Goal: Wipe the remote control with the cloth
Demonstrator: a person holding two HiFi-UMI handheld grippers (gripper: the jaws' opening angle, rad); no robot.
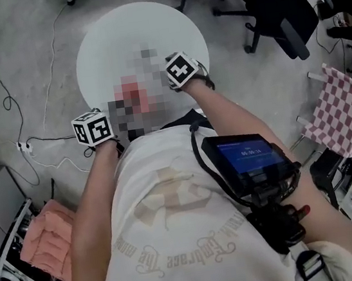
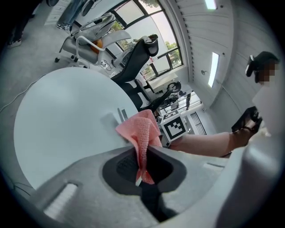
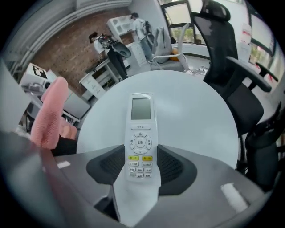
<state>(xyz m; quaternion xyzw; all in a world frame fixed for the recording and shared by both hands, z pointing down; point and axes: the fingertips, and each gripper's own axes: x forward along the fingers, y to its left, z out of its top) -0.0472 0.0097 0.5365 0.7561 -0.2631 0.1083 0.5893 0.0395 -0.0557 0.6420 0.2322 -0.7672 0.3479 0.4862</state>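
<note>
Two grips above round white table (image 2: 67, 120): pink waffle-weave cloth (image 2: 141, 131) pinched in left gripper (image 2: 143, 162), white rectangular plastic remote control (image 3: 140, 129) clamped by lower end in right gripper (image 3: 140, 167).

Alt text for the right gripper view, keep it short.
The right hand-held gripper clamps a white remote control by its lower end, buttons and screen facing the camera, with a round white table behind it. A pink cloth shows at the left edge, and a black office chair stands beyond the table on the right.
</note>
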